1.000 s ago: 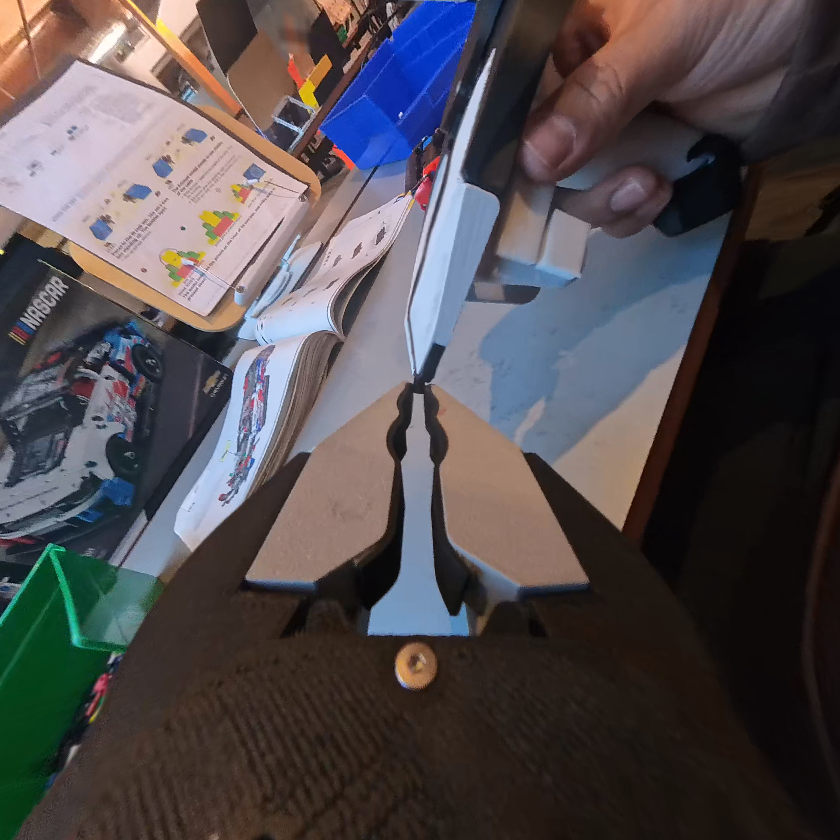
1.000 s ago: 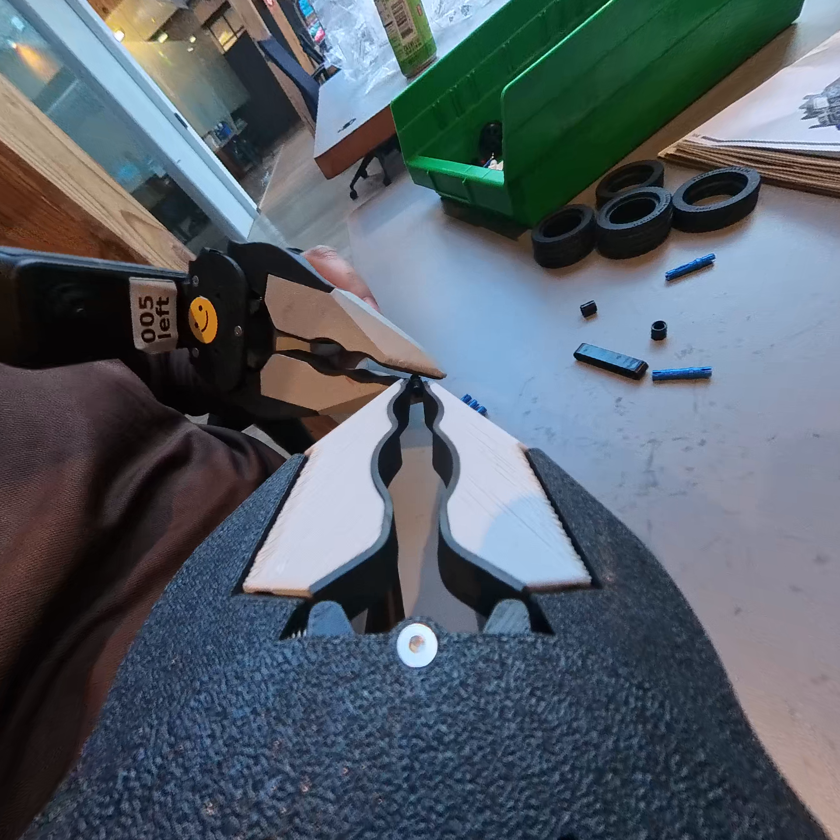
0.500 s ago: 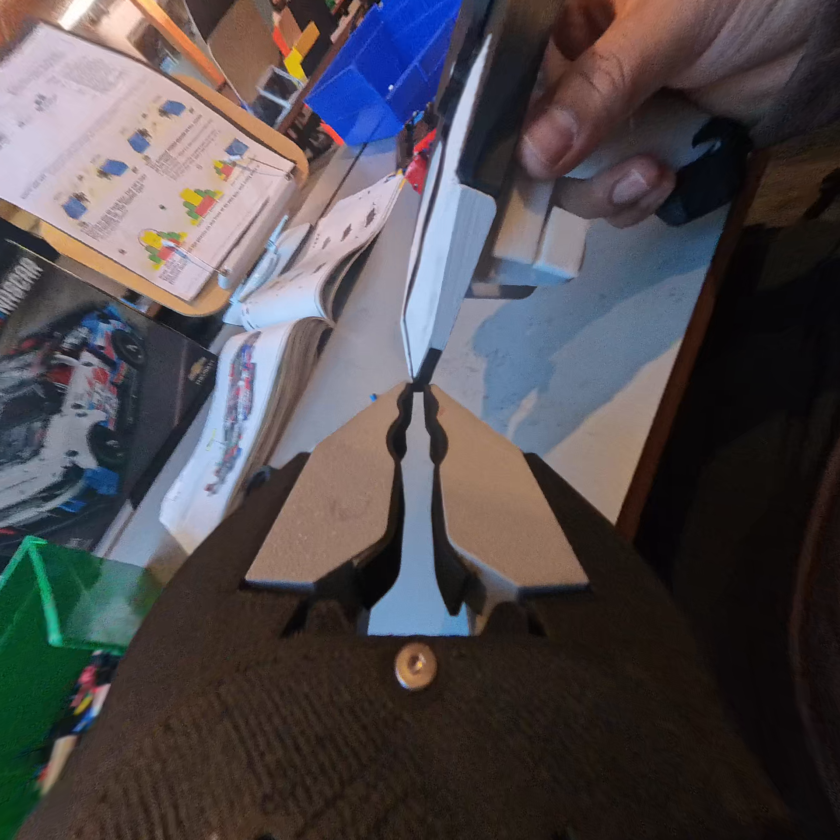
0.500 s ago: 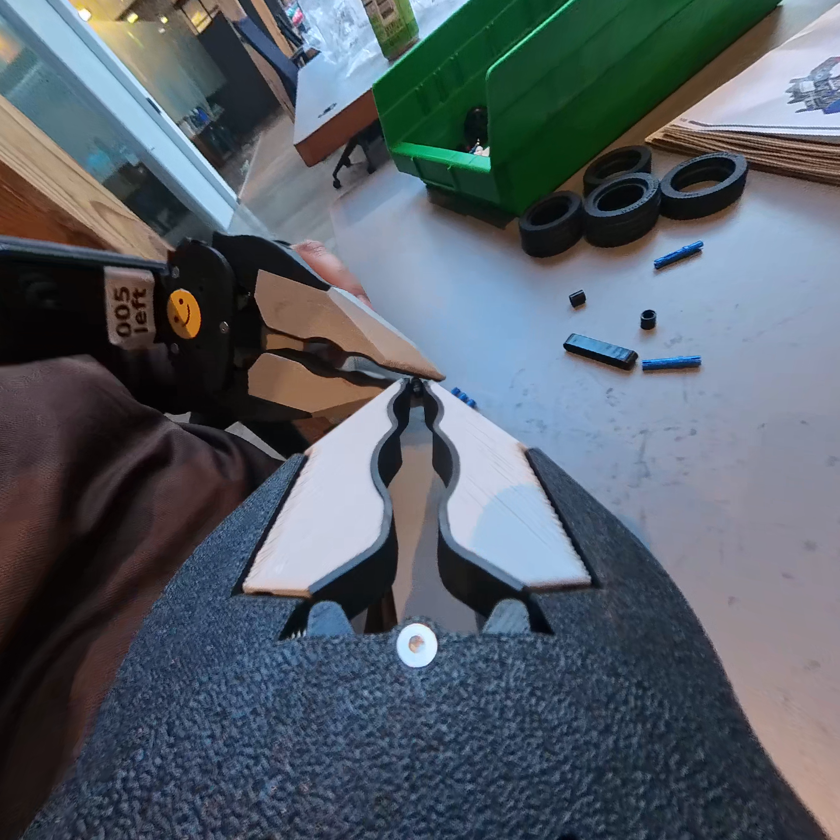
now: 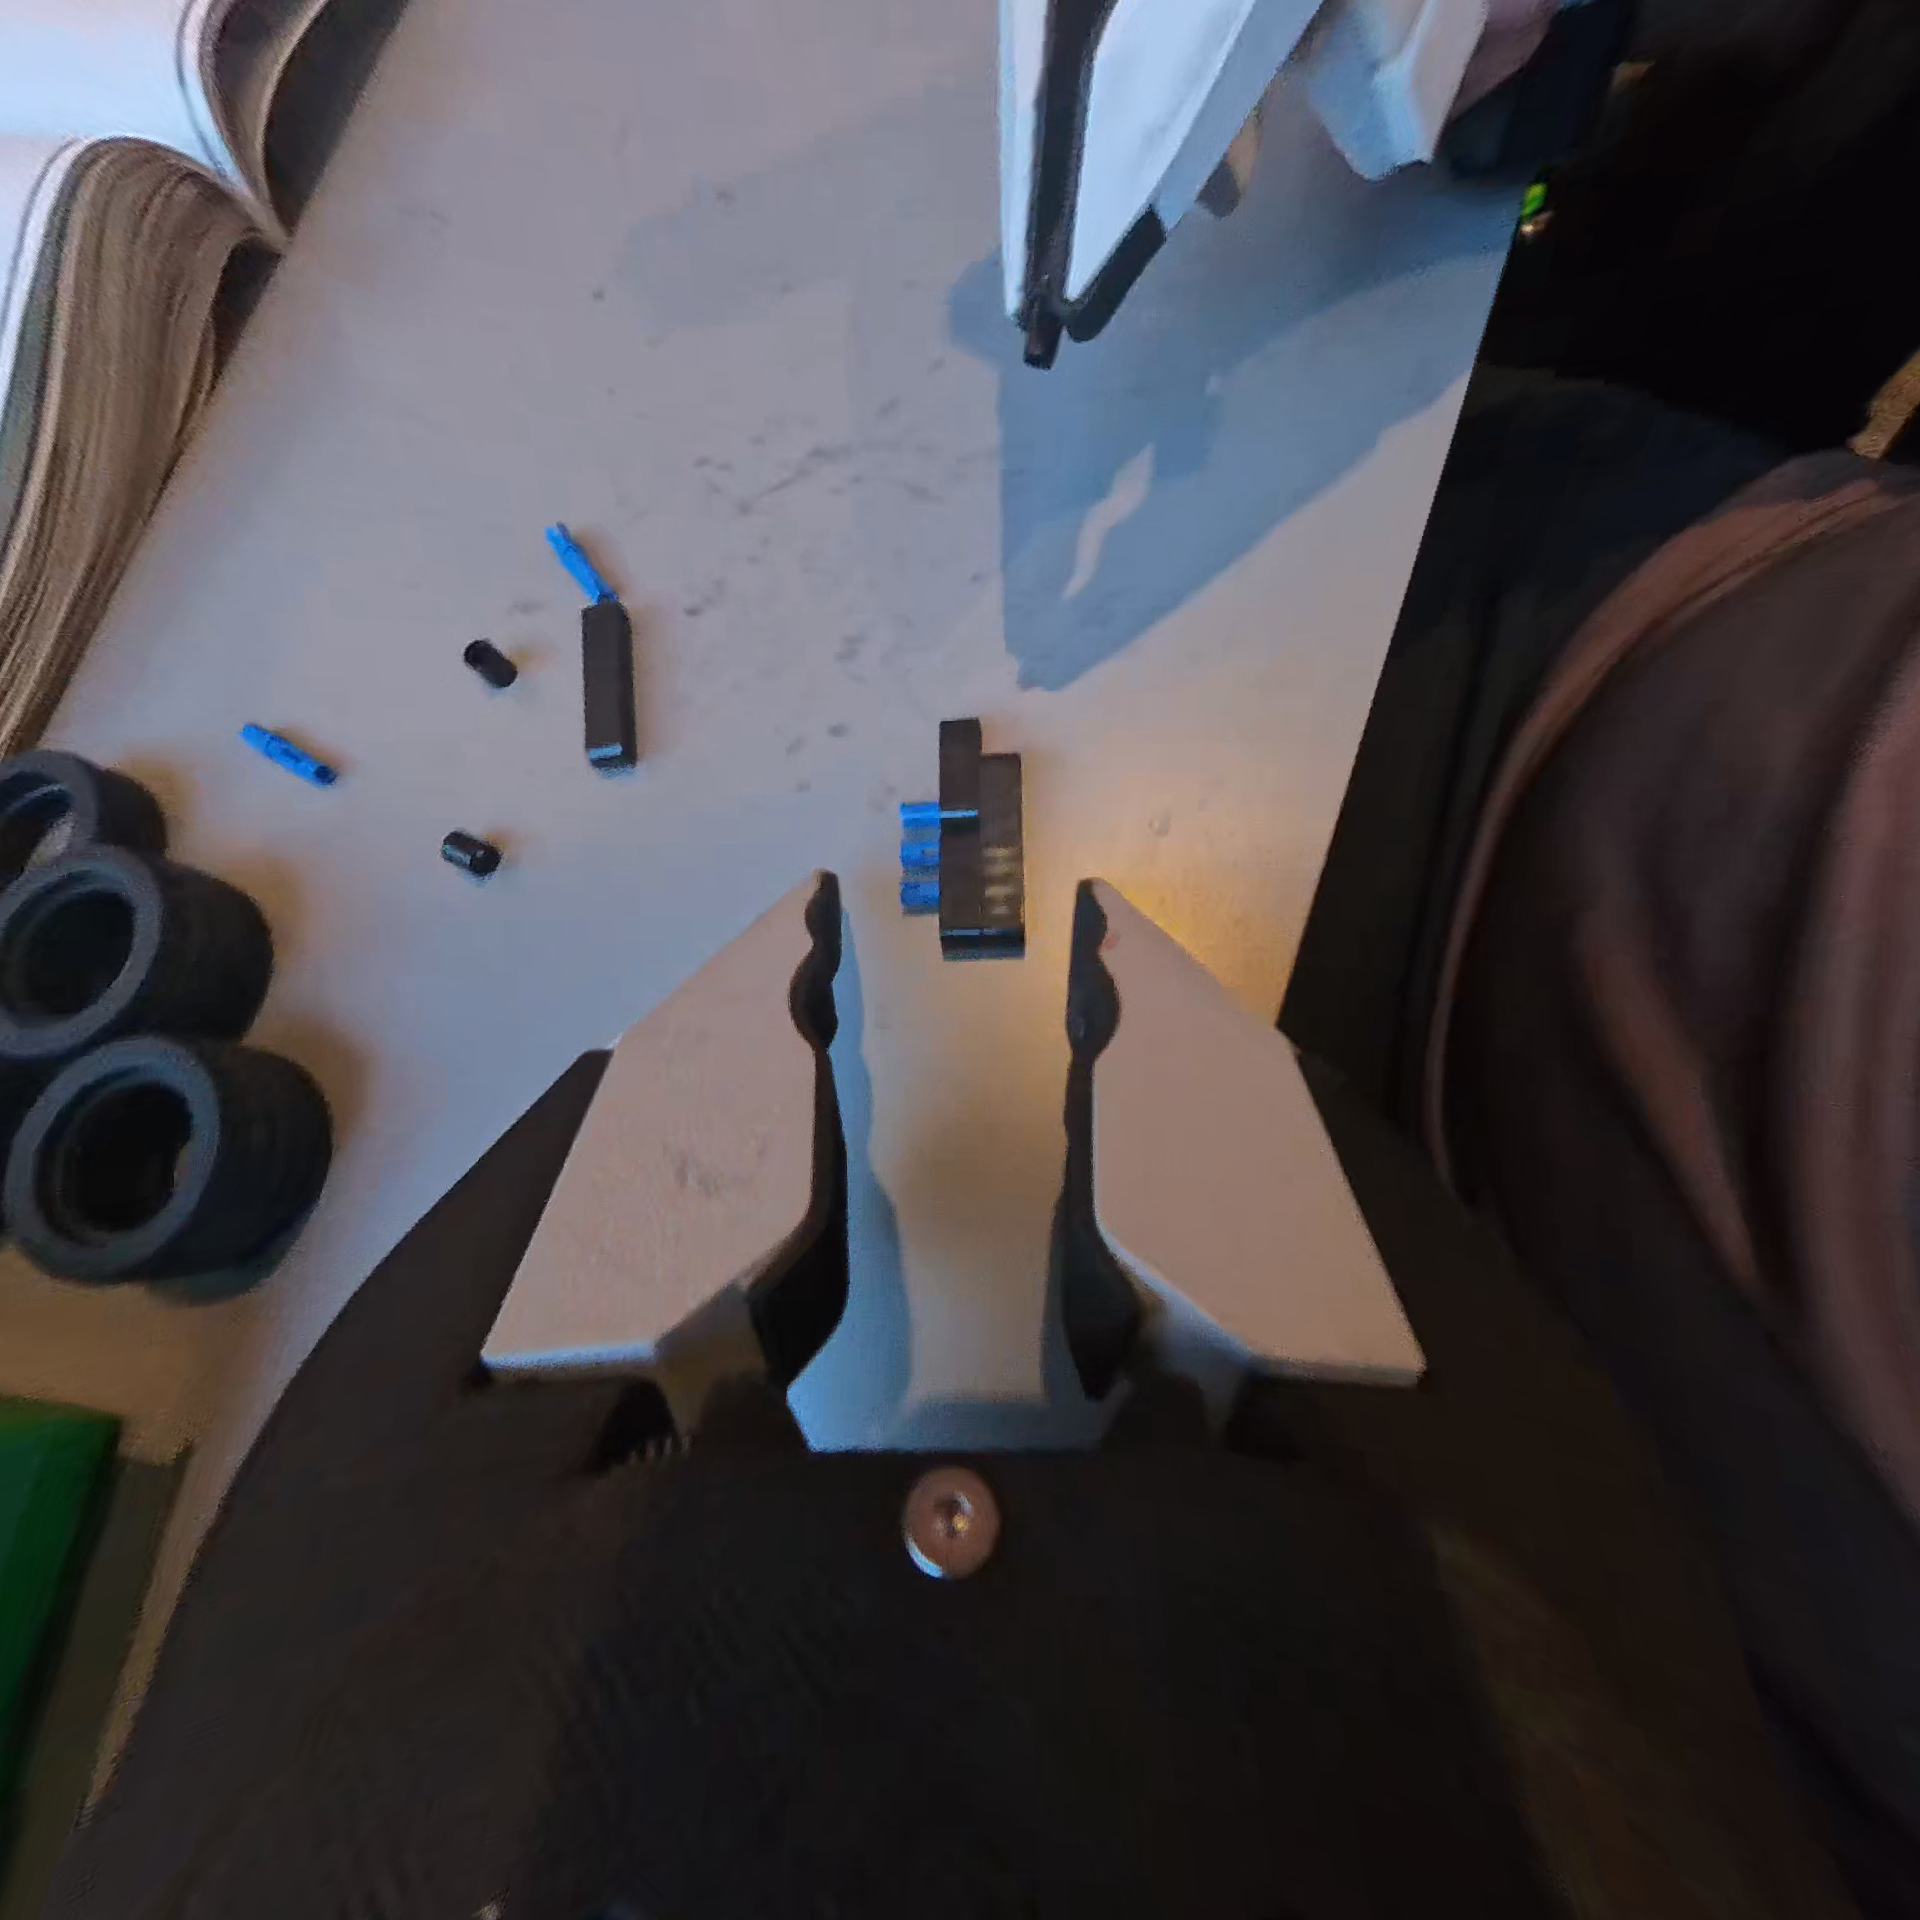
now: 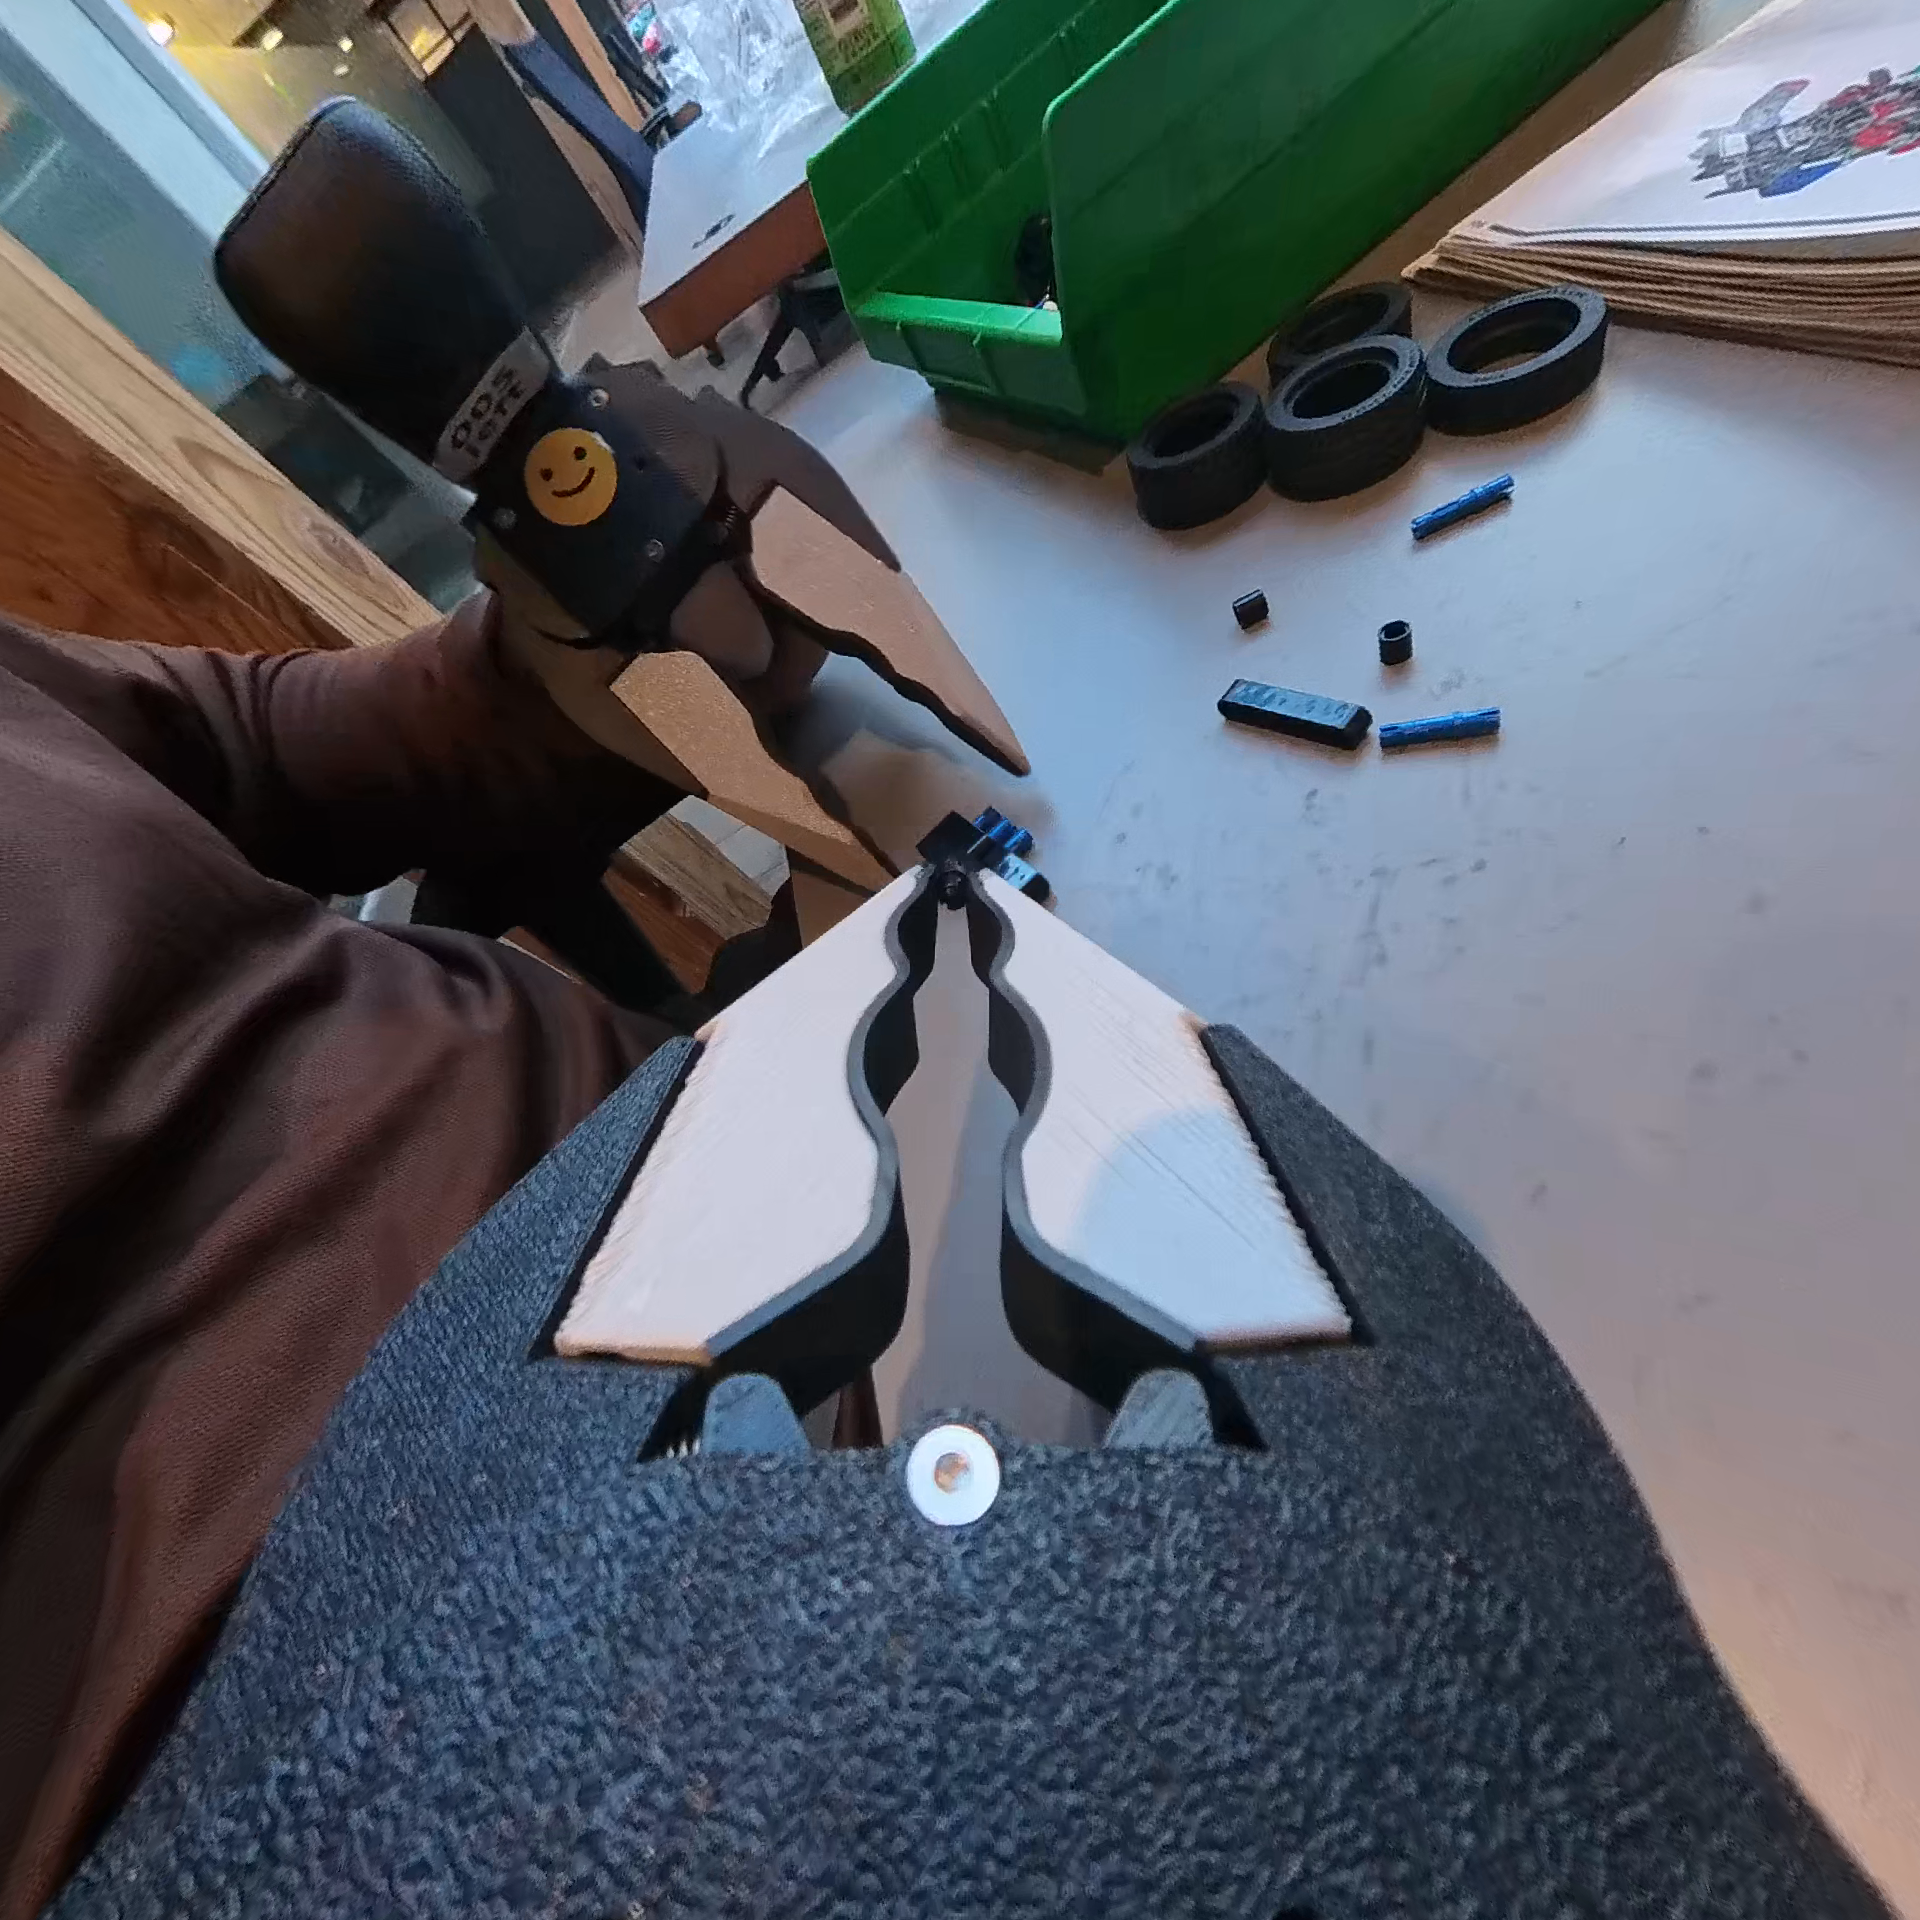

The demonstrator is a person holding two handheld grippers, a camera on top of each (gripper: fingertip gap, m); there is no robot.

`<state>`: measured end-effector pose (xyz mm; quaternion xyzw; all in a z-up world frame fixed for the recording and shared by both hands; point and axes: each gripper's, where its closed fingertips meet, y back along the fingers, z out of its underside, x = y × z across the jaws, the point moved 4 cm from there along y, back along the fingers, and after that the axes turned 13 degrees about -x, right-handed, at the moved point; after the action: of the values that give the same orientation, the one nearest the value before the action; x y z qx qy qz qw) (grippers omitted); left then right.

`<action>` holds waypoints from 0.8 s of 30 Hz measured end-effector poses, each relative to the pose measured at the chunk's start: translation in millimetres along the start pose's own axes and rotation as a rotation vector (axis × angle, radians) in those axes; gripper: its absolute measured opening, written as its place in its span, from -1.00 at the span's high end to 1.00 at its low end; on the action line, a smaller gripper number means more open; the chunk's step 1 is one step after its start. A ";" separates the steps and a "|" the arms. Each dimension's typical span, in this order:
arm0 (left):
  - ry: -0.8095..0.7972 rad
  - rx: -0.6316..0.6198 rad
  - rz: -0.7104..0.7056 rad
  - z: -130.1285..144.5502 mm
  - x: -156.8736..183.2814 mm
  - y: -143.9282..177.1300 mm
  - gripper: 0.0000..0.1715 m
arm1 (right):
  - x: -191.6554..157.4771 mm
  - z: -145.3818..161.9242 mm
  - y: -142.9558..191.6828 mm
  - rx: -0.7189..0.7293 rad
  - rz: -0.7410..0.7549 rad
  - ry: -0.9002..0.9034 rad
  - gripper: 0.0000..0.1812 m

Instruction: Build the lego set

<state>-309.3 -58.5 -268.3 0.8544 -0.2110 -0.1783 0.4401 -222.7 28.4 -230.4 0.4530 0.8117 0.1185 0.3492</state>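
A small assembly of black beams with blue pins (image 5: 977, 842) lies on the grey table near its front edge, and it also shows in the right wrist view (image 6: 1003, 836). My left gripper (image 5: 956, 899) is open and empty, its fingertips just short of the assembly on either side. My right gripper (image 6: 951, 891) is shut on a small black pin (image 6: 951, 888). In the left wrist view the right gripper (image 5: 1039, 332) hangs above the table beyond the assembly, the pin (image 5: 1037, 351) sticking out of its tips. The left gripper (image 6: 951, 821) shows open in the right wrist view.
Loose on the table are a black beam (image 5: 608, 696), two blue pins (image 5: 289, 753) (image 5: 582, 566) and two black bushes (image 5: 488, 663) (image 5: 471, 852). Black tyres (image 6: 1351, 400) stand by a green bin (image 6: 1143, 187). An open manual (image 6: 1714, 208) lies behind. A brown sleeve (image 6: 260, 1039) is at the left. One gripper's finger ends stand about 8 cm off the other's.
My left gripper has opened and swung down to face the table, where the assembly now lies. The two grippers' tips, touching before, have moved apart. My right gripper stays shut.
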 end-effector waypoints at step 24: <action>-0.093 -0.066 0.124 -1.0 26.9 4.3 0.38 | -18.9 12.5 4.7 -0.007 -0.048 0.047 0.94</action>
<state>-286.9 -74.0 -267.4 0.8156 -0.2778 -0.1969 0.4678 -204.7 14.0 -228.4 0.4290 0.8301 0.1234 0.3342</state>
